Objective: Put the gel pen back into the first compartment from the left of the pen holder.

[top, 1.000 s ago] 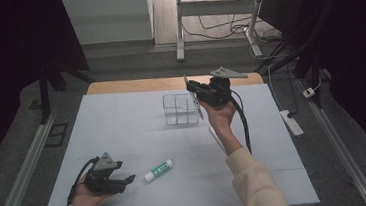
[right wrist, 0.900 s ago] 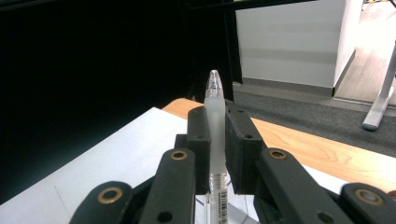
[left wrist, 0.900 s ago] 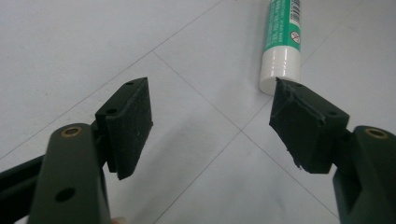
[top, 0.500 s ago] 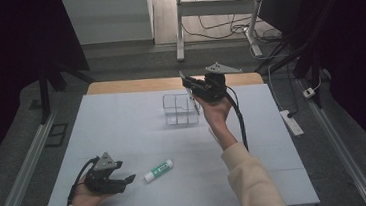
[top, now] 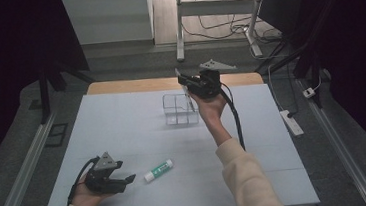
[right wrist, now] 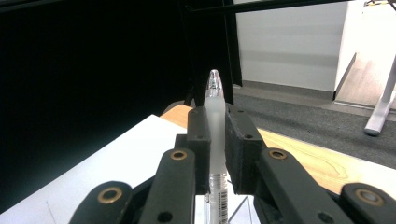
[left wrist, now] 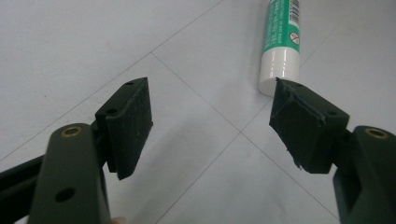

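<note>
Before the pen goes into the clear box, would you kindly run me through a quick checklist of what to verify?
1. Right hand-held gripper shut on the pen: ok.
2. Pen gripped squarely between the pads, standing upright: ok.
3. Pen over the clear box: ok, it hangs at the box's right edge in the high view.
4. Which compartment lies beneath the tip: cannot tell.
5. Left hand-held gripper open and away from the box: ok.
6. Green-and-white tube lying apart from the box on the table: ok.
</note>
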The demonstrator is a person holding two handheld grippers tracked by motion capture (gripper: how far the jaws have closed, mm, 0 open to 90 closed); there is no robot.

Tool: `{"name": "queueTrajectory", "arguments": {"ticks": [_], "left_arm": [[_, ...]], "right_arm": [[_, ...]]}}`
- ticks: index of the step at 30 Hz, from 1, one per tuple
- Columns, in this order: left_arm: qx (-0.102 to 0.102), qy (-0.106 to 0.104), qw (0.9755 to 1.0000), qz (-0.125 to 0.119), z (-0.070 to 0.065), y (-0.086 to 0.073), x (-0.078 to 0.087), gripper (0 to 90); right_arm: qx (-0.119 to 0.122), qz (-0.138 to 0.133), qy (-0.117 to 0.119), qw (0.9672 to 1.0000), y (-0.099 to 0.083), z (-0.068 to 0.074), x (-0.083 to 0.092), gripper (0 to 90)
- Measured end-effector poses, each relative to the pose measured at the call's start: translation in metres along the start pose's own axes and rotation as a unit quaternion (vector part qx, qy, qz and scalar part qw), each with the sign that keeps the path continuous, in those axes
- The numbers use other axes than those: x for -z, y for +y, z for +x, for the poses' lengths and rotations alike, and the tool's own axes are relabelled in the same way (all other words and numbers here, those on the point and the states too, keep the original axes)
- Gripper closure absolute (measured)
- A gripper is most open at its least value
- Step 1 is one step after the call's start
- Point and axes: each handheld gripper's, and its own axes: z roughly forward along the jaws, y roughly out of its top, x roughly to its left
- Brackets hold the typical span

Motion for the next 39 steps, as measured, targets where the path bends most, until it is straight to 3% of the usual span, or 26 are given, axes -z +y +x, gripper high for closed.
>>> {"name": "queueTrajectory", "arguments": {"ticks": [16,27,39], "left_arm": [[0.0,0.0,1.0,0.0,0.0,0.0,-0.001,29.4],[0.0,-0.001,1.0,0.0,0.001,0.0,0.0,29.4],[0.0,-0.002,1.0,0.0,0.002,0.0,-0.001,29.4]], "right_arm": [[0.007,-0.001,0.001,1.0,0.004,0.001,-0.021,79.8],[0.003,0.002,-0.003,1.0,-0.003,0.0,-0.044,79.8],[0.006,0.0,-0.001,1.0,-0.005,-0.002,-0.057,79.6]]}}
